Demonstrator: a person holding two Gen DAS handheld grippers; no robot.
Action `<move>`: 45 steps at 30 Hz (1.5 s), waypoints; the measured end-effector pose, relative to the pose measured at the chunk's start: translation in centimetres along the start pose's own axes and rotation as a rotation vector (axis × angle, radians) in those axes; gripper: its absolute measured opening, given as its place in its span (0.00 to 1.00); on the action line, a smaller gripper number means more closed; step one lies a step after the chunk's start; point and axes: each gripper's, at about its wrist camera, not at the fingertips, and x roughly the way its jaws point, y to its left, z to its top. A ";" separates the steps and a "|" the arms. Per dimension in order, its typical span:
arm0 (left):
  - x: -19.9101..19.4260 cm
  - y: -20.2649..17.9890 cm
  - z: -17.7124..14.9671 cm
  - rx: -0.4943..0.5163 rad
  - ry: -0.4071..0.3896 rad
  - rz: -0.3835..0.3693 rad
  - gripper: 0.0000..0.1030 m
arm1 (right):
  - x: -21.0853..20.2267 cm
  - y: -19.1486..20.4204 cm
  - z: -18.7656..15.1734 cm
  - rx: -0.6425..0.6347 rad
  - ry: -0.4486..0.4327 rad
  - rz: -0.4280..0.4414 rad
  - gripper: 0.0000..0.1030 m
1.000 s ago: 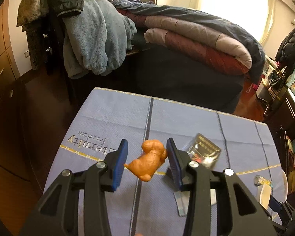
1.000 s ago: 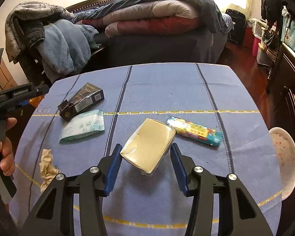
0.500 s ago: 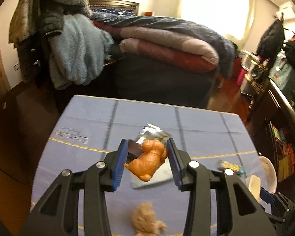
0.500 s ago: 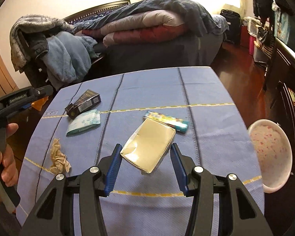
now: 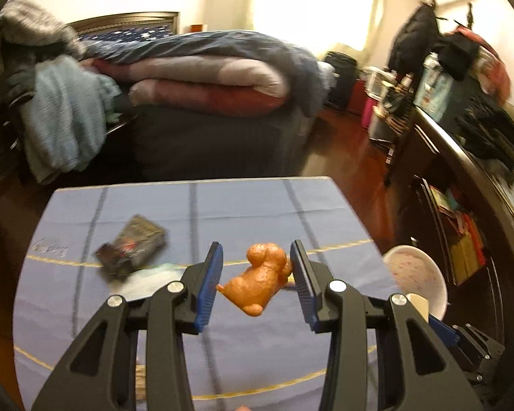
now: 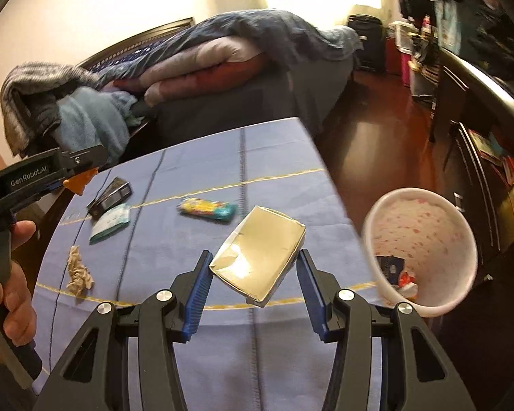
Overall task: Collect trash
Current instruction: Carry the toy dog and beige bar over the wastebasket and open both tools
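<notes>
My left gripper point(image 5: 256, 281) is shut on an orange crumpled piece of trash point(image 5: 261, 281) and holds it above the blue table point(image 5: 243, 205). My right gripper point(image 6: 253, 274) is shut on a flat gold-wrapped packet point(image 6: 260, 257), held above the table's right edge. A white bin with pink spots point(image 6: 425, 239) stands just right of the packet, below table level, with some trash inside; it also shows in the left wrist view point(image 5: 416, 277). The left gripper shows at the left of the right wrist view point(image 6: 75, 171).
On the table lie a dark box point(image 6: 111, 197), a teal-white packet point(image 6: 111, 222), a colourful wrapper point(image 6: 207, 207) and a crumpled brown tissue point(image 6: 78, 272). A bed with folded blankets point(image 5: 205, 82) stands beyond the table. A dark cabinet point(image 6: 479, 130) stands at the right.
Both grippers have swung to the right with their loads. The white bin has come into view and now sits close to the right gripper's packet.
</notes>
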 end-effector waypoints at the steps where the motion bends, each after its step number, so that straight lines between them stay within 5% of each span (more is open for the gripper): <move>1: 0.1 -1.0 0.0 0.015 0.000 -0.011 0.40 | -0.3 -0.9 0.0 0.016 -0.006 -0.007 0.49; 19: 4.8 -15.9 -1.0 0.220 0.064 -0.205 0.40 | -2.9 -12.6 -0.5 0.217 -0.068 -0.155 0.49; 30: 10.0 -21.0 -1.8 0.278 0.143 -0.265 0.40 | -2.2 -18.9 -1.2 0.313 -0.055 -0.254 0.49; 45: 16.0 -26.9 -3.3 0.344 0.245 -0.343 0.40 | 2.2 -22.4 -1.2 0.341 0.003 -0.284 0.49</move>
